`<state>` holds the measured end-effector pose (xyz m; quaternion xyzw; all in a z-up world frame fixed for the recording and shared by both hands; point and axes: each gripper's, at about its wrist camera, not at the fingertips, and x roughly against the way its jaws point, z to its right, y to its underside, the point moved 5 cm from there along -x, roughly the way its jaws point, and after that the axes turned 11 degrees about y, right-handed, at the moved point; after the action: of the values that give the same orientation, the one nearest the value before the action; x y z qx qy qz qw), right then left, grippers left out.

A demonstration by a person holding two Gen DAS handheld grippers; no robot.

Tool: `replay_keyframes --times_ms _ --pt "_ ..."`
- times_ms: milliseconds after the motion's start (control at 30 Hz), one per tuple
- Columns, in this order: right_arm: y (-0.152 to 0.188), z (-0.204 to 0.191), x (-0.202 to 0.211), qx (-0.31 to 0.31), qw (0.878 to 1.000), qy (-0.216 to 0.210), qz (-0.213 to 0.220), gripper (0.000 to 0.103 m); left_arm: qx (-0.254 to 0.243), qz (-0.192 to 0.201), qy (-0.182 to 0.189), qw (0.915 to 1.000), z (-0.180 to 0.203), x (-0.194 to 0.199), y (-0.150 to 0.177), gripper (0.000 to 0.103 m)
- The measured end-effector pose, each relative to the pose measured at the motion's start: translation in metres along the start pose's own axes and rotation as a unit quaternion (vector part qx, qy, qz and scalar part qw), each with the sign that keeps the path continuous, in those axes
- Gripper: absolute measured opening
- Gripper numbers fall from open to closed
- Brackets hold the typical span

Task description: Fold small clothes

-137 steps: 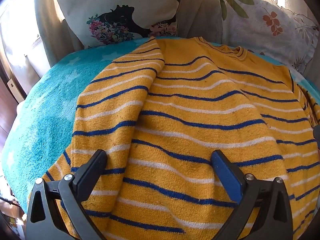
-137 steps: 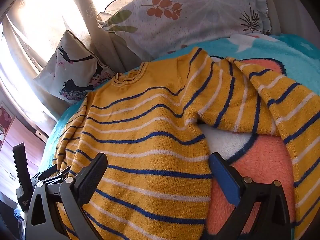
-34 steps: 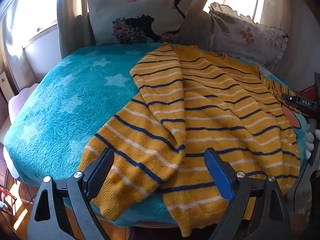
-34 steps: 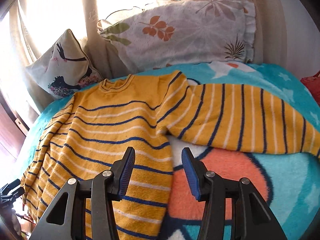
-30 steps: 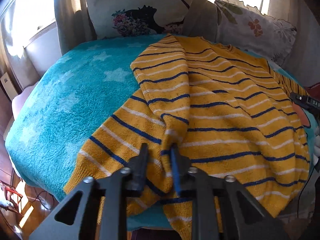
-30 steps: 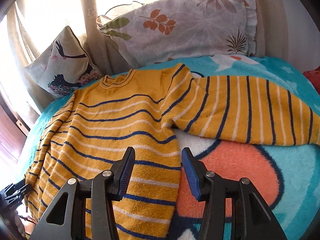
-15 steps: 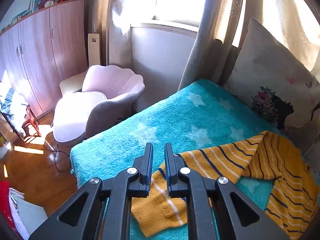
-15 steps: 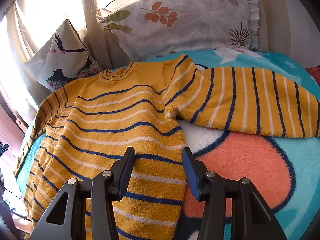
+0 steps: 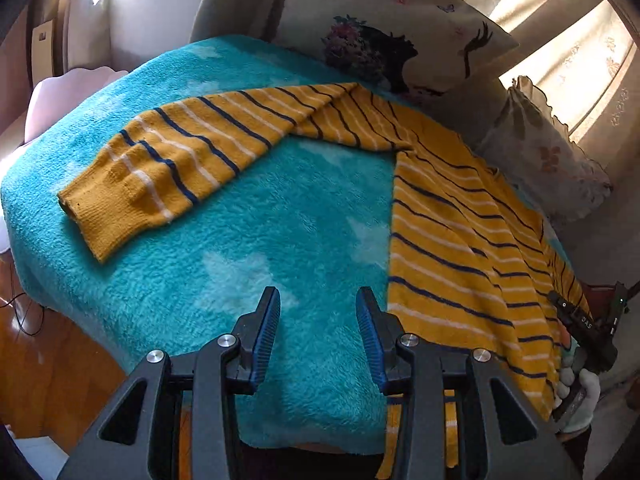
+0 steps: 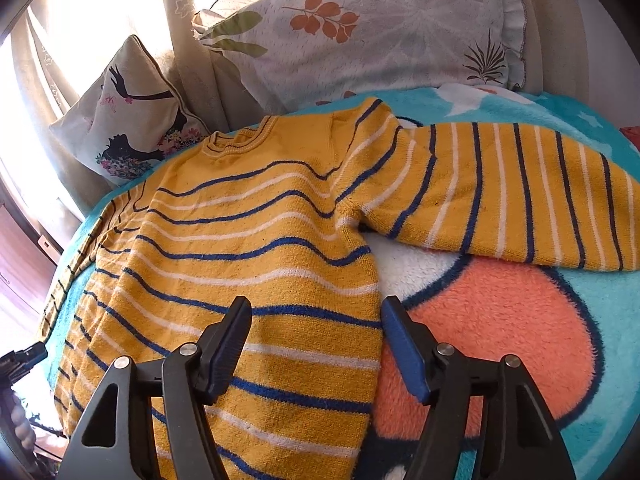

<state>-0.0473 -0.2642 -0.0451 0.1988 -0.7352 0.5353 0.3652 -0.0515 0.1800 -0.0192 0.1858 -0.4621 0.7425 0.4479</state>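
Yellow striped sweater lies flat on the bed's turquoise blanket, both sleeves spread outward, collar toward the far pillows. Left gripper hangs over bare blanket just left of the sweater's side edge, jaws apart, holding nothing. Right gripper hangs over the sweater's right near edge, jaws parted, empty.
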Motion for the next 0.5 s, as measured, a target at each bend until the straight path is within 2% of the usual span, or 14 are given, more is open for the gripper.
replay_keyframes --times_ms 167,400,500 --pt "0.000 0.007 0.001 -0.023 0.999 -0.027 0.002 0.072 -0.003 -0.018 0.018 0.9997 0.013 -0.006 0.021 0.040" --pt "0.007 0.012 0.011 -0.049 0.998 -0.049 0.002 0.073 -0.012 -0.017 0.047 0.9987 0.037 0.001 0.047 0.056" --pt "0.026 0.010 0.024 -0.052 0.994 -0.097 -0.003 0.073 -0.007 -0.029 0.075 0.9967 0.050 0.001 0.060 0.064"
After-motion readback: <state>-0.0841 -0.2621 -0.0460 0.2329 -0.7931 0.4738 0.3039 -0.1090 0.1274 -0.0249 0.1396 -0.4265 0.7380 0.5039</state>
